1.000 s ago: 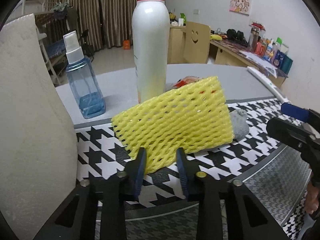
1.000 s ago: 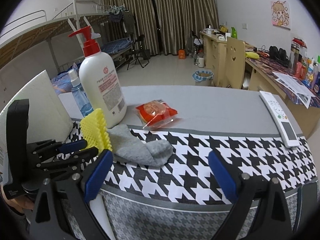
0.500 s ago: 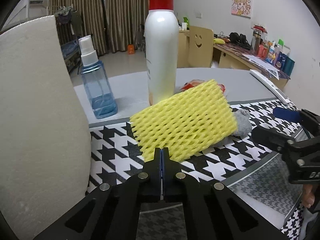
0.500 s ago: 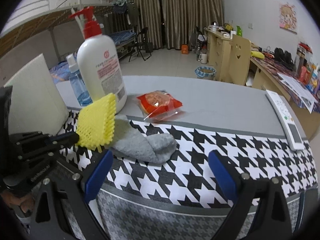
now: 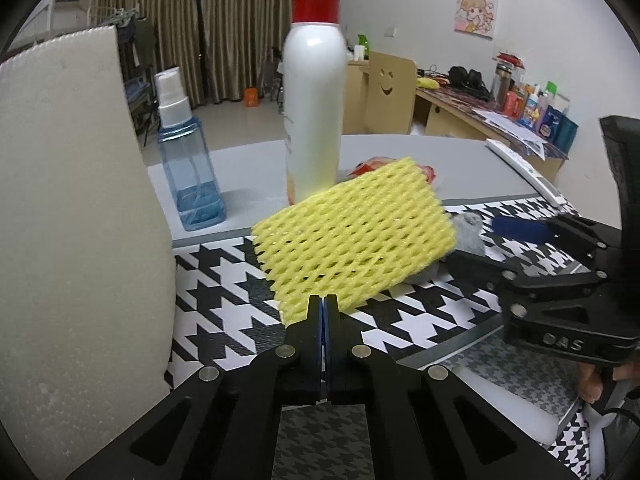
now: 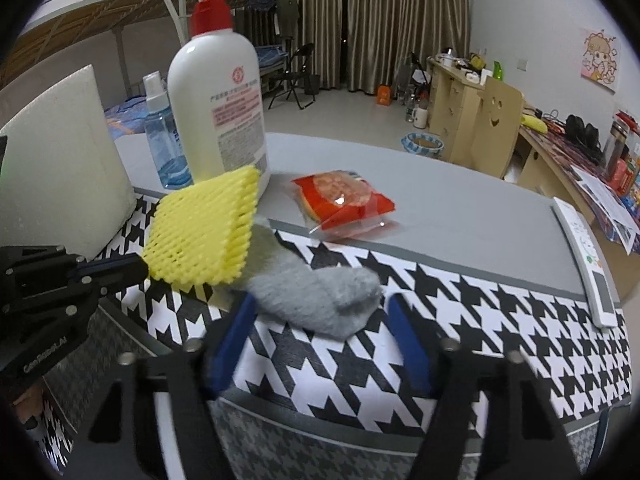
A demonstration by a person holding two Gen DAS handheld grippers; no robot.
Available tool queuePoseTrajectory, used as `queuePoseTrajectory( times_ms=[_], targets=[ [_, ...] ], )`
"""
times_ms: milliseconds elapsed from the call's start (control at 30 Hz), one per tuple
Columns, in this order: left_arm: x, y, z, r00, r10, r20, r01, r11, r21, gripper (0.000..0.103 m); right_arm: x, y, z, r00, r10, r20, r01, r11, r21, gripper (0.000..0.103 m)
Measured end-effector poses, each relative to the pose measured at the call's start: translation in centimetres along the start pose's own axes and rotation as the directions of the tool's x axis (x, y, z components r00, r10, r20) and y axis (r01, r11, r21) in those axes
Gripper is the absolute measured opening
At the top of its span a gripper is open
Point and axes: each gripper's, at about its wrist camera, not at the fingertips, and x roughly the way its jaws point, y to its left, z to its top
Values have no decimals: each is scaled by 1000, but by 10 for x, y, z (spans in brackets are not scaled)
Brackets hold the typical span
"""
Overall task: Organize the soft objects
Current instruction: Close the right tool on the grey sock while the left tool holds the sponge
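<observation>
My left gripper (image 5: 323, 305) is shut on the near edge of a yellow foam net (image 5: 354, 232) and holds it lifted above the houndstooth cloth (image 5: 224, 300); it also shows in the right wrist view (image 6: 204, 236). A grey sock (image 6: 316, 296) lies on the cloth, partly under the net, and its tip shows in the left wrist view (image 5: 468, 232). My right gripper (image 6: 320, 312) is open, its blue-padded fingers on either side of the sock's near end. The right gripper appears at the right of the left wrist view (image 5: 516, 236).
A white pump bottle (image 6: 218, 108) and a blue spray bottle (image 5: 188, 160) stand behind the net. A red snack packet (image 6: 344, 204) lies on the grey table. A white foam board (image 5: 68, 220) stands at the left. A white remote (image 6: 588, 260) lies at the right.
My left gripper closed on the yellow net and raised it off the cloth. My right gripper moved forward and left, and now straddles the grey sock.
</observation>
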Motion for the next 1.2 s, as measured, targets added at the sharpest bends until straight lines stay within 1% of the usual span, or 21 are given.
queuePoseTrajectory(
  times_ms=[33, 67, 100, 133, 200, 267, 333, 367, 433, 533, 633, 700, 733, 767, 800, 867, 900, 967, 1000, 1033, 1200],
  targets=[
    [-1, -1, -1, 1000, -2, -3, 2, 1000, 5, 1, 2, 0, 0, 1000, 3, -9, -3, 1000, 6, 56],
    [-1, -2, -1, 1000, -4, -5, 5, 1000, 10, 2, 4, -1, 0, 1000, 13, -20, -12, 1000, 12, 46],
    [-1, -3, -2, 1000, -7, -5, 7, 1000, 15, 3, 5, -2, 0, 999, 17, -27, -17, 1000, 15, 43],
    [-1, -5, -3, 1000, -8, -7, 8, 1000, 27, 5, 5, -2, 0, 999, 16, -28, -15, 1000, 15, 41],
    [-1, -8, -5, 1000, -10, -9, 11, 999, 48, 16, 4, -1, -1, 1000, 18, -25, -18, 1000, 13, 30],
    [-2, -10, -5, 1000, -9, -3, 10, 998, 60, 46, 1, -2, -1, 1000, 16, -17, -15, 1000, 15, 28],
    [-6, -13, -6, 1000, -13, 25, 12, 997, 74, 60, 1, -3, -1, 1000, 15, -20, -15, 1000, 17, 20],
    [-7, -15, -6, 999, -18, 34, 15, 996, 86, 63, 2, -3, -1, 1000, 14, -23, -14, 1000, 21, 18],
    [-4, -19, -5, 999, -32, 29, 29, 994, 106, 63, 2, -4, -1, 1000, 10, -30, -9, 1000, 27, 17],
    [5, -20, -2, 1000, -26, 0, 25, 994, 110, 63, 1, -4, -1, 1000, 13, -27, -12, 1000, 27, 12],
    [11, -18, 3, 1000, 19, -1, -18, 993, 114, 62, -1, -6, 1, 1000, 19, -24, -18, 999, 41, 10],
    [15, -20, 4, 999, 38, -16, -36, 992, 124, 54, -2, -9, 1, 1000, 16, -27, -15, 999, 50, 9],
    [18, -20, 4, 999, 35, -29, -31, 992, 123, 47, -1, -10, 1, 999, 16, -29, -14, 998, 54, 9],
    [20, -20, 5, 998, 33, -44, -28, 992, 119, 43, -2, -12, 0, 999, 21, -30, -19, 998, 62, 9],
    [22, -19, 6, 998, 44, -46, -39, 993, 116, 42, -2, -12, 0, 999, 25, -30, -23, 998, 66, 9],
    [22, -19, 7, 997, 66, -42, -60, 991, 116, 33, -3, -14, -1, 999, 30, -29, -27, 997, 78, 9],
    [23, -18, 7, 997, 70, -45, -65, 991, 114, 32, -3, -14, -1, 999, 32, -27, -30, 996, 81, 9],
    [22, -17, 7, 996, 78, -39, -73, 991, 112, 19, -6, -14, -1, 999, 34, -10, -33, 995, 89, 9],
    [22, -16, 7, 996, 78, -35, -74, 992, 107, 17, -7, -14, -1, 999, 36, -3, -35, 995, 90, 9],
    [21, -15, 7, 997, 75, -31, -71, 992, 102, 11, -8, -13, -1, 999, 36, -2, -35, 995, 89, 9],
    [11, -12, 5, 998, 68, 7, -68, 994, 87, 9, -9, -14, -2, 999, 32, 0, -32, 994, 100, 6]
  ],
)
